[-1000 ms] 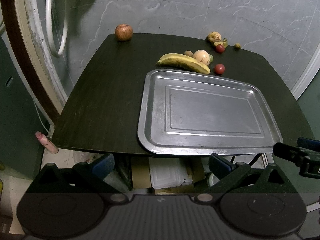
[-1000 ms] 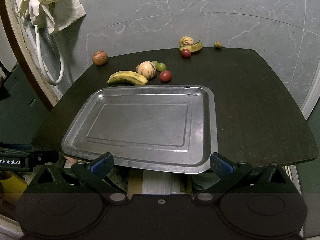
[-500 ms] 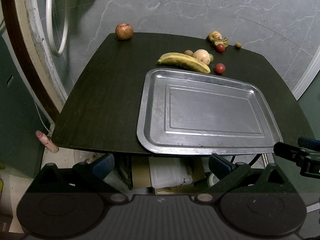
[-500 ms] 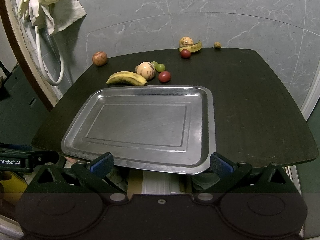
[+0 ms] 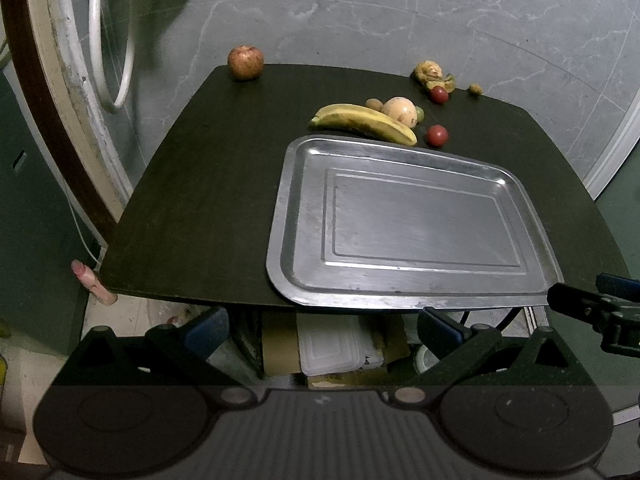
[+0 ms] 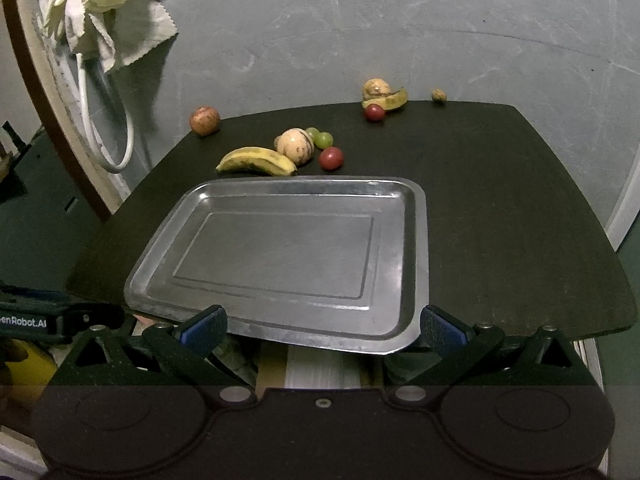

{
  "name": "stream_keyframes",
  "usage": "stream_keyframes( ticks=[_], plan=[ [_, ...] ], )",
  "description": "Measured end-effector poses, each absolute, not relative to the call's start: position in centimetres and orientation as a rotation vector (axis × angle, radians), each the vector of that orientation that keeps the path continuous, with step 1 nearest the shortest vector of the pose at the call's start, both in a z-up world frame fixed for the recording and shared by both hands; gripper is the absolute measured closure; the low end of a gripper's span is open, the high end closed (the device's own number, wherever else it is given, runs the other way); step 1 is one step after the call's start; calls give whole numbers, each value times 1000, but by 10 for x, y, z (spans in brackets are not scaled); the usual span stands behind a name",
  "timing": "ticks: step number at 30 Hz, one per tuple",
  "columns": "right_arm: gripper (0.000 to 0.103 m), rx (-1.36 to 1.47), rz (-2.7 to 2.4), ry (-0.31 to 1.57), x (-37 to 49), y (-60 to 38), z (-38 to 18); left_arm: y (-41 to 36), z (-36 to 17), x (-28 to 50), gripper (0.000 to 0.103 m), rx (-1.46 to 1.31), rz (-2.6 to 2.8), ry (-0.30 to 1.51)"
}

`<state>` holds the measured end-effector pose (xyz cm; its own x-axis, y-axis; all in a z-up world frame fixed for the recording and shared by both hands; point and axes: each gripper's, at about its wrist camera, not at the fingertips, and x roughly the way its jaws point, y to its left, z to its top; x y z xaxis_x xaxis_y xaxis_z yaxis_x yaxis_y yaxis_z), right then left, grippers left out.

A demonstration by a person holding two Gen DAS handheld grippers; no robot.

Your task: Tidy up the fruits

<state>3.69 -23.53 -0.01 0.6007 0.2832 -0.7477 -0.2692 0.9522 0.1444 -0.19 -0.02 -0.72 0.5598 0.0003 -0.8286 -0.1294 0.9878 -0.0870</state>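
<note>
One curved banana [image 5: 366, 122] lies beside a flat, scuffed metal tray [image 5: 412, 300].

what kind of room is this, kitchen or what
Probably a home utility or kitchen corner: a dark table against a grey marble-look wall, a metal tray, loose fruit like a banana, cloths hanging nearby.

Both views are dim, lit softly from above, with a greenish-grey cast. The tray [image 5: 400, 216] takes the strongest light: pale streaky glare on its floor and bright lines along its rim. The dark bench [image 6: 500, 220] swallows detail, and fruit shadows barely show on it. Fisheye bending curves the bench edges and wall [image 5: 440, 20] seams, and black vignette fills the corners. The lower band is darkened. Focus is fair at centre; the cloth [image 6: 100, 12] looks slightly smeared.
</note>
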Motion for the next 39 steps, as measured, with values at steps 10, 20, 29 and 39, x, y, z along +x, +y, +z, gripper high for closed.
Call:
stream_keyframes(
  ticks=[10,20,29,39],
  plan=[
    [1,12,351,839,38,-259,6,-13,-5,4,1,-158,91,978],
    [1,-15,389,768,50,-278,17,-33,-4,19,1,-163,136,1010],
    [1,-47,424,727,62,-270,24,-31,11,30,1,-144,231,993],
    [1,-37,353,718,93,-244,26,6,14,70,1,-149,283,1043]
  ],
)
